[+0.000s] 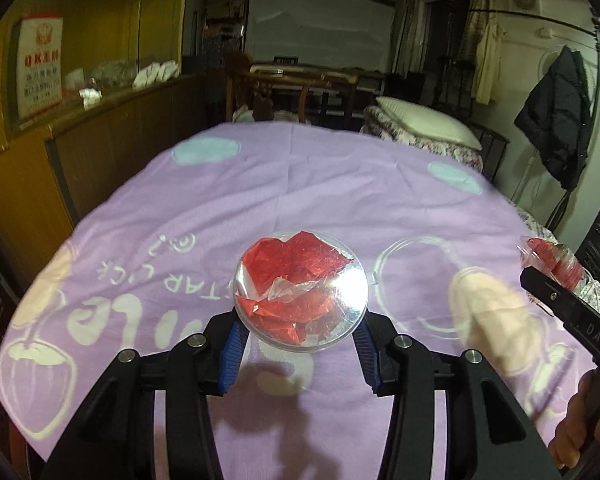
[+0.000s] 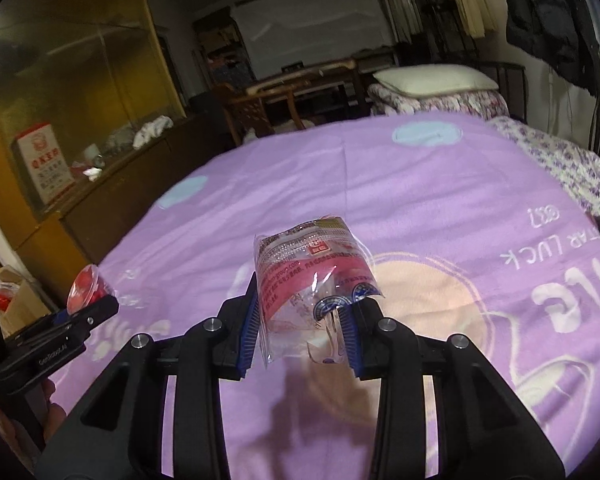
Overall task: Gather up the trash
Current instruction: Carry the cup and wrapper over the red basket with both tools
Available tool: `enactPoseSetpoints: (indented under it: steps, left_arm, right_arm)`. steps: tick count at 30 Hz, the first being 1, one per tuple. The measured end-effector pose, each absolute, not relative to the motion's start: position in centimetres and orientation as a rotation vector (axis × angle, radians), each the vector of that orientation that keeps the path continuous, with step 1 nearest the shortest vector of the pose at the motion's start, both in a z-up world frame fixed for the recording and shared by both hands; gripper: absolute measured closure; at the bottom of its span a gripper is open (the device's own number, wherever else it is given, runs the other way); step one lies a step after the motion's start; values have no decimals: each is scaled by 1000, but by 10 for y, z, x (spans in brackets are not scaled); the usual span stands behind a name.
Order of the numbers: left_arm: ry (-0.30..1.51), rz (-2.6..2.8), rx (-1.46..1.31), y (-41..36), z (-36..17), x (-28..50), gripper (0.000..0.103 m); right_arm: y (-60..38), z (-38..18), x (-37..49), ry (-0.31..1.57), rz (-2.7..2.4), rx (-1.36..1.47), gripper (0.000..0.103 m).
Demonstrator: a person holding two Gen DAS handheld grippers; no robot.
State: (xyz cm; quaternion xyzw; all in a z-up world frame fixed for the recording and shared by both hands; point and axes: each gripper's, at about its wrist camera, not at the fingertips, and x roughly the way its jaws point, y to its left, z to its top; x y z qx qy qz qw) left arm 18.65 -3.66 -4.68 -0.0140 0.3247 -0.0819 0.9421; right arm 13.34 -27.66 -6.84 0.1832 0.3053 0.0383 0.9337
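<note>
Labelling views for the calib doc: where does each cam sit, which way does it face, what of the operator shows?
Left wrist: on the left gripper, facing forward-down over the purple blanket; it clamps a clear dome. The right gripper shows at the right edge.
Right wrist: on the right gripper, same heading, clamping a plastic wrapper. A hand shows lower left.
Shared: blanket, pillow.

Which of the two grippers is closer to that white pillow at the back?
Right, I'd judge. The pillow lies beyond the blanket's far right; the right gripper is on that side, the left gripper farther left.
</note>
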Motion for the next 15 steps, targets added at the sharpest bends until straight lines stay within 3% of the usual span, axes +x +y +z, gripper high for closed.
enactPoseSetpoints:
  steps: [15]
  left_arm:
    - [442,-178,26,-35,48,69,55]
  right_arm:
    - [-257,25,32,410,197,345,66]
